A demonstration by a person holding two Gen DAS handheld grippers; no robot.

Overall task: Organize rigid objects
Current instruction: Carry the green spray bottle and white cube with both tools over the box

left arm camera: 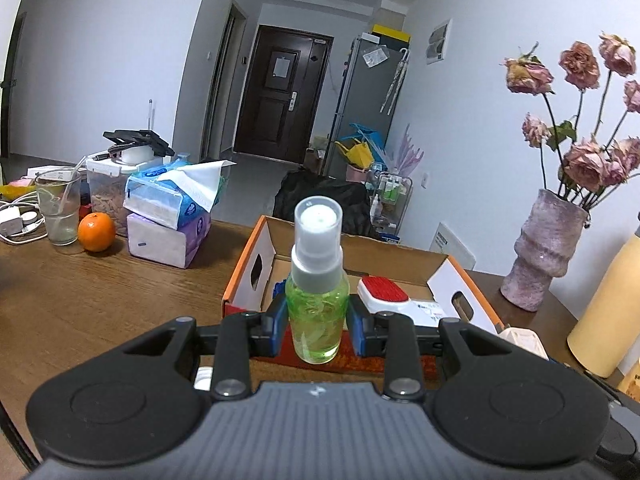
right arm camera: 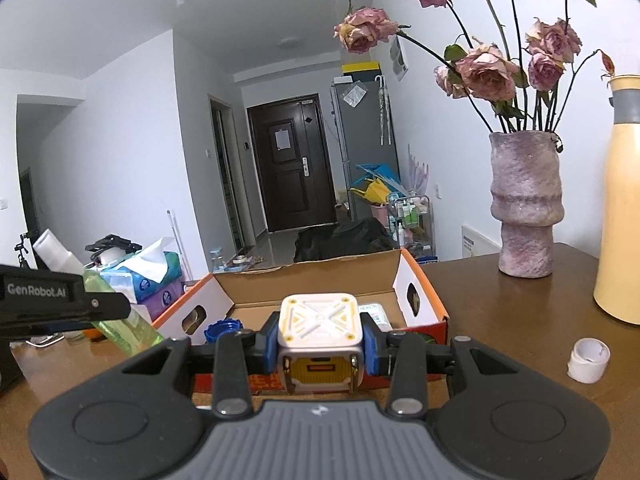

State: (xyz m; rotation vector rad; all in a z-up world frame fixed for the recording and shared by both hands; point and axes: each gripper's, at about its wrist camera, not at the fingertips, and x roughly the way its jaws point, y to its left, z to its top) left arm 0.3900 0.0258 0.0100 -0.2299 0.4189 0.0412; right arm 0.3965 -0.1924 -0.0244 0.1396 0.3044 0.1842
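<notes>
My left gripper point(left arm camera: 317, 326) is shut on a green spray bottle point(left arm camera: 317, 304) with a grey-white cap, held upright just in front of the open orange cardboard box point(left arm camera: 248, 264). The bottle also shows in the right wrist view point(right arm camera: 120, 320). In the box lie a red-and-white brush-like item point(left arm camera: 383, 294) and a white packet point(left arm camera: 430, 308). My right gripper point(right arm camera: 322, 344) is shut on a white-and-yellow cube-shaped device point(right arm camera: 321, 340), held in front of the same box point(right arm camera: 424, 292). A blue cap point(right arm camera: 222, 328) lies in the box.
On the wooden table point(left arm camera: 100, 292) stand tissue packs point(left arm camera: 172, 208), an orange point(left arm camera: 96, 232), a glass point(left arm camera: 60, 208) and a food jar. A pink vase of dried roses point(right arm camera: 526, 204), a yellow flask point(right arm camera: 620, 220) and a white tape roll point(right arm camera: 588, 360) stand on the right.
</notes>
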